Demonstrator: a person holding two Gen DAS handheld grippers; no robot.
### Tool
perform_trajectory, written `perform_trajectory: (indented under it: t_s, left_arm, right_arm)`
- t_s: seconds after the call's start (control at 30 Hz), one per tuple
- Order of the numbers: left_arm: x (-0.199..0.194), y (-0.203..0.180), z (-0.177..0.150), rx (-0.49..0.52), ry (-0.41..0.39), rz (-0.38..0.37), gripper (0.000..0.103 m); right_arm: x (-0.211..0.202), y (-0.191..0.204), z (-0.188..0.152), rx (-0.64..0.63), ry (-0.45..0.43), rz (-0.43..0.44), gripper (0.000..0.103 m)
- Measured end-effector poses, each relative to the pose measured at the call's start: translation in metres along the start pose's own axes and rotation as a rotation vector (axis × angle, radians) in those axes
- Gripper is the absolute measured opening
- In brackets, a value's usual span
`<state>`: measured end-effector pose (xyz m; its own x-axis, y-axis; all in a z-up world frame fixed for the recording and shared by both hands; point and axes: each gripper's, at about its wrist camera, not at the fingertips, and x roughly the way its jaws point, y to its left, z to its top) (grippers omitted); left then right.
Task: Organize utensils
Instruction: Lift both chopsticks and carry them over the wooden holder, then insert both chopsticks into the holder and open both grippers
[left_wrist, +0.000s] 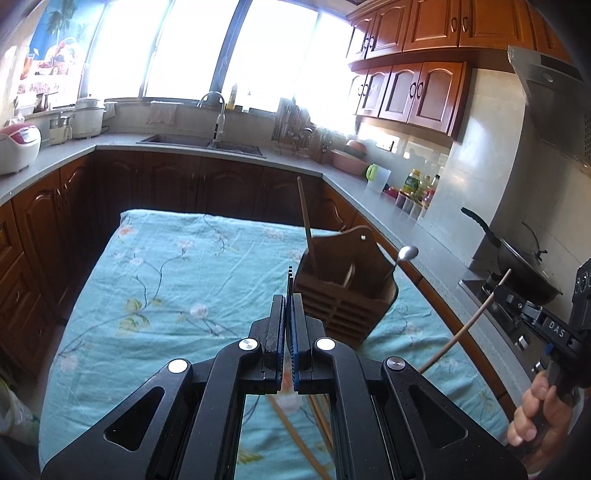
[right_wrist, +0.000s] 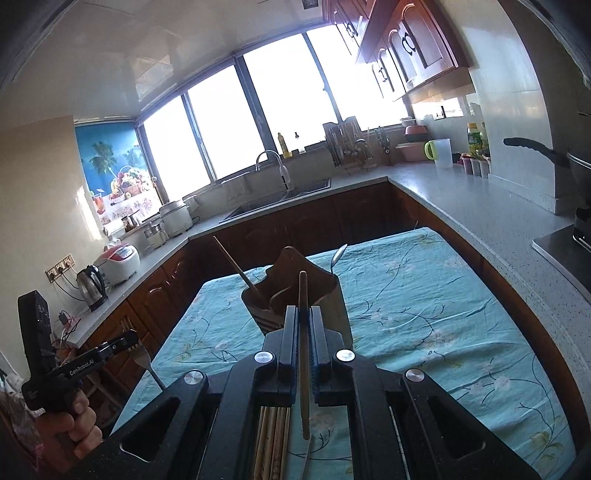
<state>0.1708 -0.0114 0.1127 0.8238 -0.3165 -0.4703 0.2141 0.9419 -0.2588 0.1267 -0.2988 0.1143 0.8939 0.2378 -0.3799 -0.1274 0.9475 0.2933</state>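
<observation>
Kitchen table under a flowered cloth (left_wrist: 166, 258), seen from both hand-held grippers. The wooden holder (left_wrist: 345, 291) stands on the cloth and serves as landmark; it already contains one chopstick (left_wrist: 306, 225) leaning toward its left side and a spoon (left_wrist: 406, 254) at its right edge.

The right gripper (right_wrist: 303, 317) is clamped on a single chopstick (right_wrist: 303, 354), whose long axis runs along the fingers and points straight at the holder, just in front of and above its opening.

The left gripper (left_wrist: 289, 295) has its jaws pressed together on a fork (right_wrist: 144, 360), visible only from the right wrist view; it hangs to the holder's left and short of it.

More chopsticks (right_wrist: 273, 435) lie on the cloth on the near side of the holder, below the grippers. By this judgement the right hand is nearer and better aligned for a drop.
</observation>
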Motion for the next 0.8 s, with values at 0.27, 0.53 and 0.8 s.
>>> perform_trajectory:
  t_s: [0.27,0.53,0.8]
  left_arm:
    - [0.014,-0.009,0.039,0.008,-0.078,0.018,0.002]
    - [0.042,-0.024,0.091,0.031,-0.199,0.063,0.002]
    - [0.103,-0.034,0.104,0.05,-0.241,0.154,0.002]
  right_arm:
    - [0.002,0.001,0.026,0.011,-0.057,0.025,0.005]
    - [0.005,0.008,0.079,0.006,-0.189,0.032,0.005]
    - [0.041,0.002,0.104,0.013,-0.225,-0.007,0.005]
